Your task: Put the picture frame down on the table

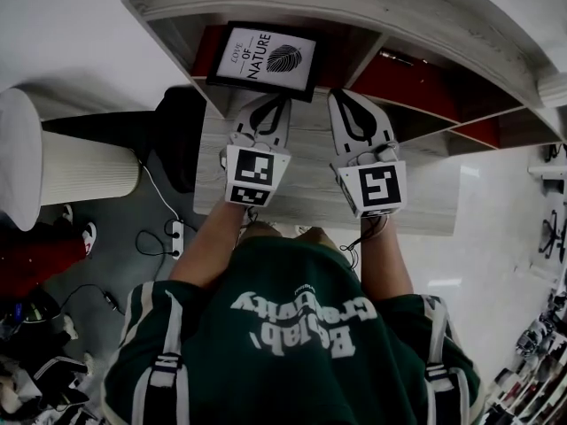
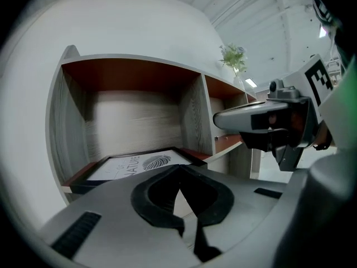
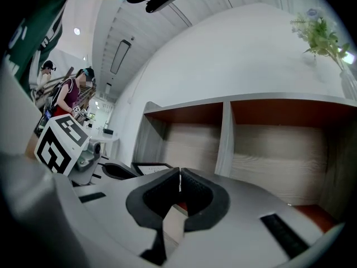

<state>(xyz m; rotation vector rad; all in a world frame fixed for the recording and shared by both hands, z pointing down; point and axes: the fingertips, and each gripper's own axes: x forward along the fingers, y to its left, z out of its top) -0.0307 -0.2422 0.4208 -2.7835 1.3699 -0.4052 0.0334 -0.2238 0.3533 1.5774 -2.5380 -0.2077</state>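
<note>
It looks like a robotics lab hall: a power strip (image 1: 178, 238) and loose cables (image 1: 149, 243) on the grey floor (image 1: 124, 268), with people (image 3: 71, 96) working under a long ceiling light (image 3: 120, 56).

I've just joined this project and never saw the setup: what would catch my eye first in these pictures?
The black picture frame with its leaf print stands out first, lying flat in the left compartment of the wooden shelf. Just short of it, the left gripper and right gripper, both shut and empty, point toward the shelf over the table.
</note>
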